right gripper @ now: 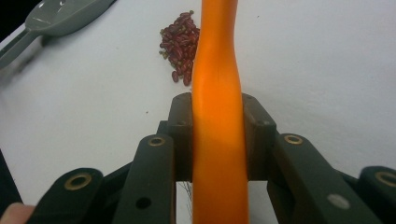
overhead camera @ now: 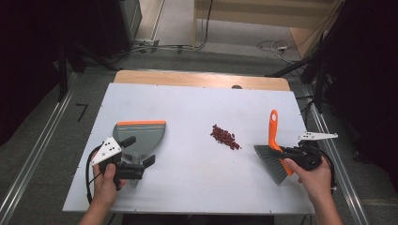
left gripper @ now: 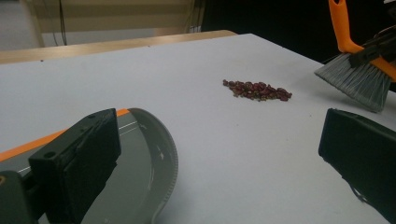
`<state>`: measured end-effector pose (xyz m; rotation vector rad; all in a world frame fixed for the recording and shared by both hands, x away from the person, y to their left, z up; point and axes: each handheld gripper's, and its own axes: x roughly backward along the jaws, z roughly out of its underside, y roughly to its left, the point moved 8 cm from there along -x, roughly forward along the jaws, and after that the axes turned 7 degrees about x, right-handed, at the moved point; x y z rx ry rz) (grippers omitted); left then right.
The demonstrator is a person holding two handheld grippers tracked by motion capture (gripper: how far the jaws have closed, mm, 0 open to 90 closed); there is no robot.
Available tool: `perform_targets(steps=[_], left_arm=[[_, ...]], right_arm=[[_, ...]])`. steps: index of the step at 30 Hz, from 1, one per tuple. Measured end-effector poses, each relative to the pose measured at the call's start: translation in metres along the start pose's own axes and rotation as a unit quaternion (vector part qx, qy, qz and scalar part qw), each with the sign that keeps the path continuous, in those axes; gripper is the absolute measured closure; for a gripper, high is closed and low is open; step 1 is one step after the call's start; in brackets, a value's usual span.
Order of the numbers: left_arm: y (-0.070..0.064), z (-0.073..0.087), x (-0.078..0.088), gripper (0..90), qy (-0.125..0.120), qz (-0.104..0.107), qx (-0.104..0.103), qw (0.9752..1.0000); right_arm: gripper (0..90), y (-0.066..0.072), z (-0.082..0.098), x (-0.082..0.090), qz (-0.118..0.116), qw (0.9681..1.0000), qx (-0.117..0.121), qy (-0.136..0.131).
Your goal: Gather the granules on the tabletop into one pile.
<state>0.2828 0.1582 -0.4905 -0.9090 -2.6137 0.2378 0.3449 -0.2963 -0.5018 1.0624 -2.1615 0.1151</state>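
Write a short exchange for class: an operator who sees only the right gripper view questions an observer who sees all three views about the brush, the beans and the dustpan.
Operator: The right gripper is clamped on an orange handle. Where are the bristles?
Observer: In the high view, the grey bristles of the brush lie to the right of the beans, apart from the pile.
Operator: Is the other gripper holding the dustpan?
Observer: No. The left gripper is open, with its jaws wide apart at the dustpan's handle end.
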Motion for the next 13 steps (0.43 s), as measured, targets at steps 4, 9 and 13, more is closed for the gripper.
perform_targets(steps=[4, 9, 13], left_arm=[[0.0009, -0.0002, 0.0006, 0.0, -0.003, 0.0, 0.0, 1.0], [0.0006, -0.0005, 0.0009, 0.0, -0.003, -0.001, -0.001, 1.0], [0.0004, -0.0004, 0.0, 0.0, -0.002, 0.0, -0.001, 1.0]], right_arm=[[68.7, -0.0001, 0.0, 0.0012, 0.004, 1.0, -0.003, -0.004], [68.7, -0.0012, 0.0018, -0.0002, 0.004, 1.0, -0.008, -0.003], [68.7, -0.0015, 0.0017, 0.0006, 0.006, 0.9999, -0.01, -0.005]])
